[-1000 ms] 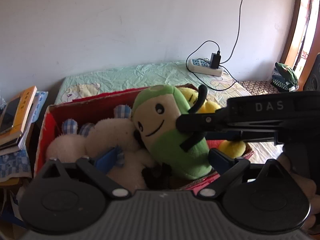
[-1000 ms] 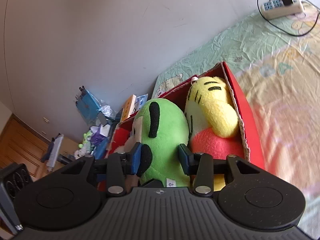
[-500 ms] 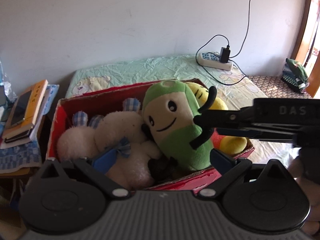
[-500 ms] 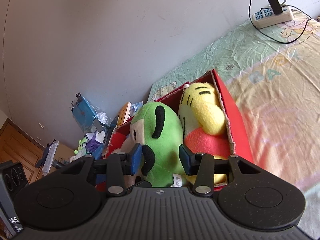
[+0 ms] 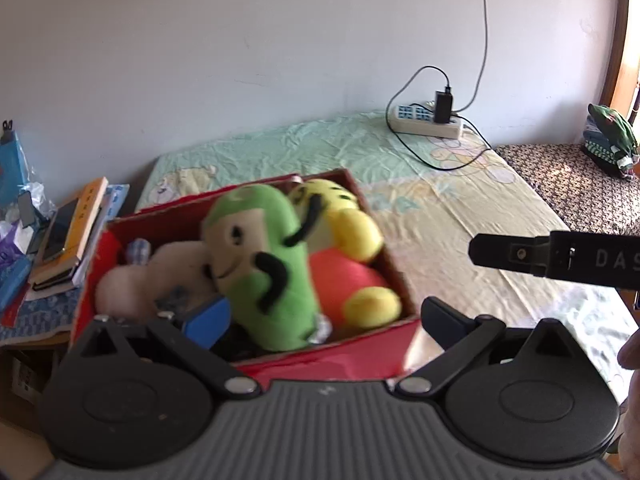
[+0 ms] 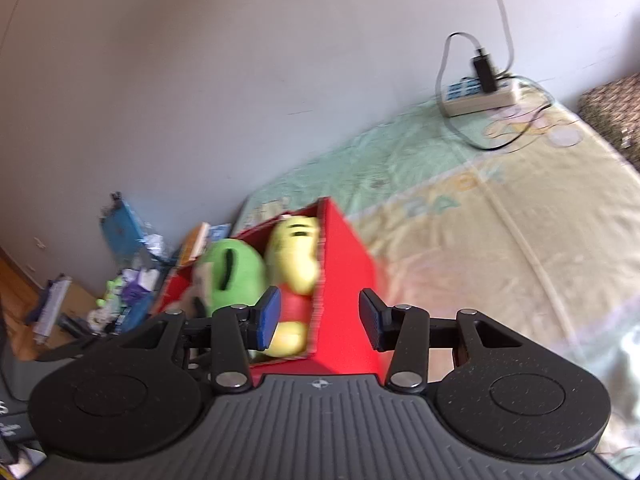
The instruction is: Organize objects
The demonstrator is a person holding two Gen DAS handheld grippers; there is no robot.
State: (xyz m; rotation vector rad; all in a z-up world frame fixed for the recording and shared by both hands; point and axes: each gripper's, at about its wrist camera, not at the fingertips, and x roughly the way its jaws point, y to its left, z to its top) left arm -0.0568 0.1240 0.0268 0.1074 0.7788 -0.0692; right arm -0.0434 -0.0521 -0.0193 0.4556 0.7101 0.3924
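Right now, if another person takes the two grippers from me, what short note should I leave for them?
Left gripper: open, empty, hovering at the red box.
Right gripper: open, empty, over the box's right wall.
Things: the green plush, the yellow-and-orange plush and the white plush are all in the box on the bed.
Done: those three toys are boxed.
Left: no loose toy is in view on the bed; look around before you stop.

Bright daylight from right; fisheye bends edges, dark corners; right wrist view motion-blurred, esp. toys.
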